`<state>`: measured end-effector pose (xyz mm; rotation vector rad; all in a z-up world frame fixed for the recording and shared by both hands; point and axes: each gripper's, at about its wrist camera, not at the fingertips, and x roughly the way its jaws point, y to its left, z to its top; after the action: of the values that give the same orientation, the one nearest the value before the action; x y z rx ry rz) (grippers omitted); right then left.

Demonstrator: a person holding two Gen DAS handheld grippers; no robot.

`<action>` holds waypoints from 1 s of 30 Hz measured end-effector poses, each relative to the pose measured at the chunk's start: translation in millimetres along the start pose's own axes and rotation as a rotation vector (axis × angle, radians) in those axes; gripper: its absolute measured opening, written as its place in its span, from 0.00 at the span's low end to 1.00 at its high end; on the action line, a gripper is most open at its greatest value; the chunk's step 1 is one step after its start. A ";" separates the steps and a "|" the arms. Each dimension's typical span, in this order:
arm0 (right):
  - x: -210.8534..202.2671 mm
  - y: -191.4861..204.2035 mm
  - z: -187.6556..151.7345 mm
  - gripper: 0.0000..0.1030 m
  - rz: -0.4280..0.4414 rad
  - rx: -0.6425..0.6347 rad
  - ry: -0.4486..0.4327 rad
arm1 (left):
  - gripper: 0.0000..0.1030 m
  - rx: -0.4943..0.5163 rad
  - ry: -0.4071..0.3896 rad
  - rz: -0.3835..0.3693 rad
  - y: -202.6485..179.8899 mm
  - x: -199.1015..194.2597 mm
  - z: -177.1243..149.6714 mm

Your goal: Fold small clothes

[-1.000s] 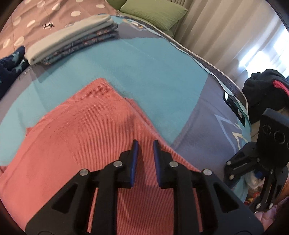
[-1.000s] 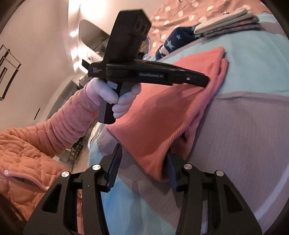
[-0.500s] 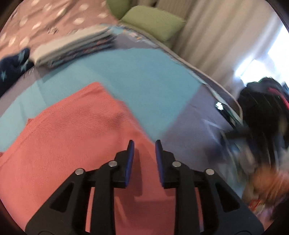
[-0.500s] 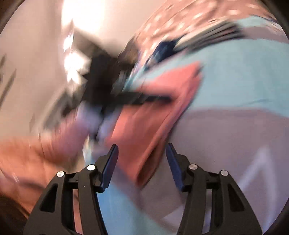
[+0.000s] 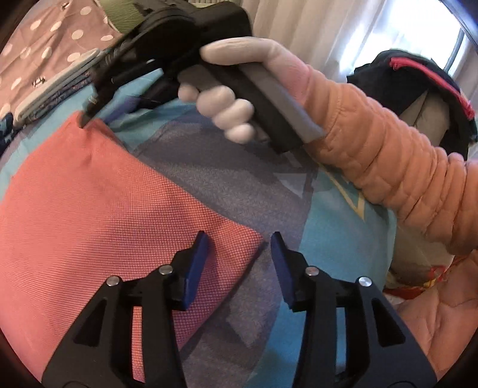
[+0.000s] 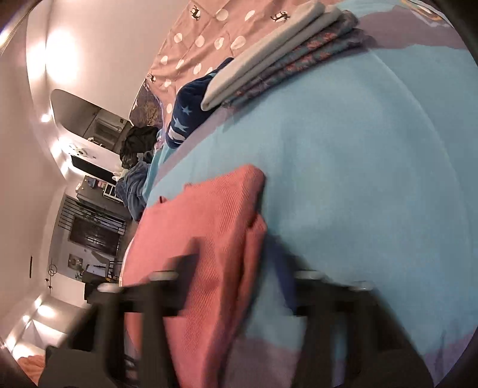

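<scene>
So the coral knit garment is lying folded flat on the bed, over the blue and grey patches of the cover, with a stack of folded clothes further up toward the polka-dot bedding.

The left tongs have just been opening, and they're spread now, hovering right over the near corner of the garment with nothing pinched between them.

The right tongs are reaching across to the far corner. In their own camera they're a blur, but they've just snapped closed and from the left view the tip sits right on that corner, so I'd say they're pinching the coral fabric there.

What could go wrong: if that far pinch only caught the top layer, pulling it will peel the fold apart. And with the left side not holding anything, the whole piece could drag across the cover instead of folding.
</scene>
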<state>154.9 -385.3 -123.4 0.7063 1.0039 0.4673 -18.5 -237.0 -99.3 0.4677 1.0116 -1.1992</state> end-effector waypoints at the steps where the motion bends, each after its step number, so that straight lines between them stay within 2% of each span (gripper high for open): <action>1: -2.3 2.3 -0.7 0.06 -0.029 0.006 -0.021 | 0.35 -0.014 -0.004 -0.013 4.5 1.0 -0.5; 4: -24.5 15.9 1.5 0.05 -0.051 -0.051 -0.126 | 0.32 -0.053 -0.015 -0.062 14.3 1.9 -3.6; 5: -22.8 13.3 4.4 0.05 -0.096 -0.072 -0.131 | 0.30 -0.058 -0.019 -0.077 16.0 2.6 -4.1; 6: -18.5 3.6 7.3 0.00 -0.153 -0.054 -0.134 | 0.30 -0.055 -0.013 -0.088 16.7 4.4 -4.1; 7: -10.8 -12.9 9.1 0.00 -0.221 0.004 -0.131 | 0.30 -0.053 -0.010 -0.094 17.1 6.2 -4.1; 8: -8.8 -26.4 8.6 0.00 -0.189 0.043 -0.127 | 0.30 -0.048 -0.011 -0.096 17.0 7.4 -3.0; 10: -18.4 -43.1 5.5 0.00 -0.068 0.114 -0.141 | 0.31 -0.042 -0.016 -0.096 17.2 7.1 -2.4; 11: -24.7 -44.4 2.8 0.00 -0.056 0.126 -0.146 | 0.31 -0.046 -0.026 -0.100 18.0 5.9 -3.6; 16: -41.1 -13.6 -19.8 0.03 -0.085 -0.045 -0.075 | 0.33 -0.064 -0.059 -0.118 26.1 2.0 -8.2; 17: -41.1 -7.6 -25.5 0.07 -0.101 -0.069 -0.061 | 0.34 -0.065 -0.062 -0.118 28.1 0.7 -11.2; 18: -42.7 -5.4 -29.3 0.14 -0.114 -0.077 -0.056 | 0.34 -0.066 -0.065 -0.119 27.2 0.7 -15.4; 19: -41.6 -0.4 -33.8 0.16 -0.138 -0.081 -0.053 | 0.34 -0.070 -0.068 -0.120 28.8 -0.2 -17.5; 23: -40.2 22.8 -40.4 0.16 -0.123 -0.106 -0.068 | 0.34 -0.098 -0.110 -0.105 27.8 -10.3 -25.7; 26: -36.9 39.1 -50.8 0.16 -0.103 -0.150 -0.061 | 0.36 -0.115 -0.180 -0.090 26.0 -40.2 -44.1; 27: -34.5 37.7 -55.8 0.19 -0.097 -0.155 -0.046 | 0.40 -0.119 -0.199 -0.078 27.7 -49.0 -48.0; 28: -30.0 34.0 -63.4 0.20 -0.112 -0.155 -0.019 | 0.42 -0.128 -0.232 -0.050 31.1 -65.6 -58.0; 30: -22.7 26.9 -75.6 0.19 -0.197 -0.161 0.000 | 0.47 -0.166 -0.285 0.014 41.1 -93.8 -79.1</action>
<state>76.6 -357.5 -116.8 0.4581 1.0121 0.3709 -13.8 -111.4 -68.7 0.1667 0.8515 -1.1224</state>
